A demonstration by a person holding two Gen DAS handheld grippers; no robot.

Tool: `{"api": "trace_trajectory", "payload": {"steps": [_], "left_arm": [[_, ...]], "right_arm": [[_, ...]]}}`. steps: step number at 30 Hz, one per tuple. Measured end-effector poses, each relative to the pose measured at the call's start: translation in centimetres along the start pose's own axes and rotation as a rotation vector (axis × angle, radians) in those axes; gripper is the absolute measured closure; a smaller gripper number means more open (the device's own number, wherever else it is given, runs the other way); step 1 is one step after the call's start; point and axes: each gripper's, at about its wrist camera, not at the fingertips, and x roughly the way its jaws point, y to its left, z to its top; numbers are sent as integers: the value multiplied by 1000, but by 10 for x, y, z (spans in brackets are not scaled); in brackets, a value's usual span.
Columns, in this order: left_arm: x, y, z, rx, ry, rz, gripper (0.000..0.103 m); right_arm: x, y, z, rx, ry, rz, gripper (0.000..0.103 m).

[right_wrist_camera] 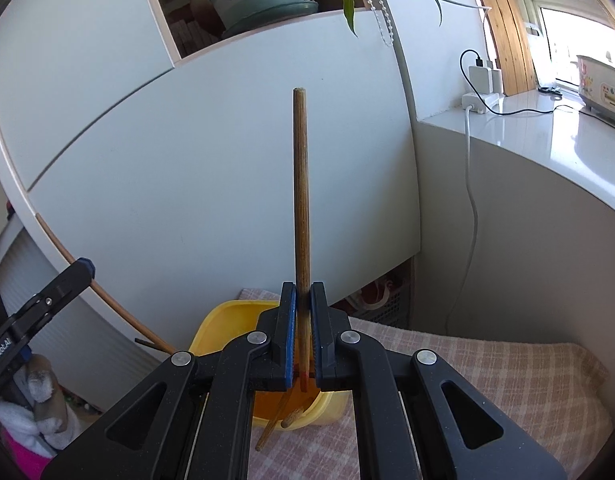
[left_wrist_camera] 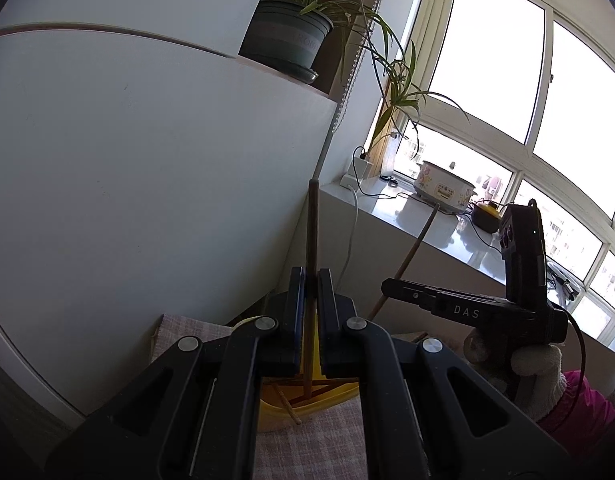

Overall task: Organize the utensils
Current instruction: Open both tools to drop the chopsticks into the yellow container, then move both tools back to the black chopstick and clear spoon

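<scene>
Left wrist view: close behind the left tool, tilted upward toward the white cabinet and window. Right wrist view: close behind the right tool, facing the same cabinet. Shared: potted plant, yellow tub, checked cloth, windowsill surface.

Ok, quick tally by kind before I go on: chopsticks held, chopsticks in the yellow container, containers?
Chopsticks held: 2 (left gripper on chopstick; right gripper on chopstick)
Loose chopsticks in the yellow container: 2 visible
Containers: 1
Total: 5
</scene>
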Motion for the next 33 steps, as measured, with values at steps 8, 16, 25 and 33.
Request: {"api": "trace_trajectory", "payload": {"steps": [8, 16, 25, 33], "left_arm": [[9, -10, -13, 11, 57, 3, 59], [-9, -22, -14, 37, 31, 6, 59], [-36, -46, -27, 65, 11, -31, 59], [-42, -76, -60, 99, 65, -112, 59]], "right_arm": [[-12, -8, -9, 10, -7, 11, 57], [-37, -14, -18, 7, -38, 5, 57], [-82, -23, -38, 8, -86, -7, 57], [-114, -48, -77, 12, -67, -53, 57]]}}
